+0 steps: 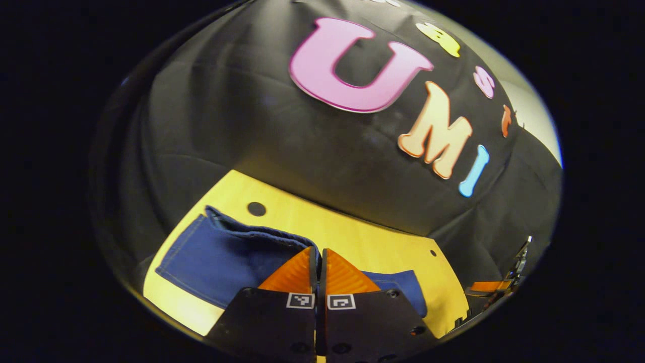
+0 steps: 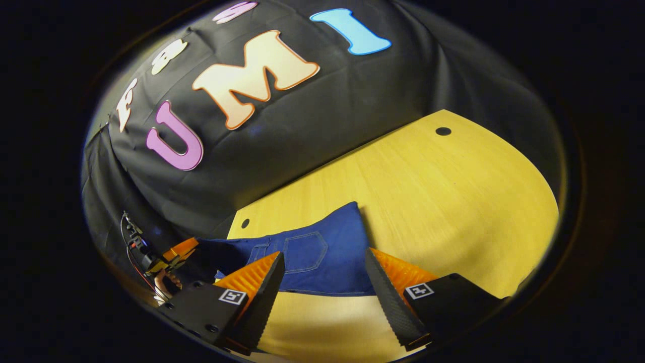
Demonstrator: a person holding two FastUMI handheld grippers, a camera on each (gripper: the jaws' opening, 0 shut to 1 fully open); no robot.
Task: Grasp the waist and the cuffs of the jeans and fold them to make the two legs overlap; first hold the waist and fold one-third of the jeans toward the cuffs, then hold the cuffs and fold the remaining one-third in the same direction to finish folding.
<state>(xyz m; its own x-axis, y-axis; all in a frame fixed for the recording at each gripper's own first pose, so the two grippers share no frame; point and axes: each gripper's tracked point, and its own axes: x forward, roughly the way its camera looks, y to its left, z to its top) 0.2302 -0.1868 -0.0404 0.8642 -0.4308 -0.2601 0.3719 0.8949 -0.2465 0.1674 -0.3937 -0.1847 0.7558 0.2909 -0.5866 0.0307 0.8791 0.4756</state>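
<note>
The jeans [image 2: 322,259] lie flat on the yellow wooden table [image 2: 453,201], toward its near edge. In the right gripper view the waist end with a stitched back pocket [image 2: 305,252] faces up and ends at a straight near edge. In the left gripper view the denim reads as one narrow band with a hemmed end at the left and a doubled rim along its far side, so the two legs probably already overlap; I judge that first fold done, though the layers cannot be counted. Whether a third has been folded toward the cuffs cannot be told.

The left gripper [image 1: 318,262] has its fingers pressed together with hardly a slit between them, tips just at the cloth's rim; whether any denim is pinched there cannot be told. The right gripper [image 2: 322,275] stands wide apart, its fingers straddling the waist end from the near side and gripping nothing.

By this reading the folds in thirds are still to come, and the right gripper seems poised to take the waist. The table shows small dark holes [image 2: 443,131] near its far corners, and the booth's black cloth wall [image 2: 302,126] rises behind it.
</note>
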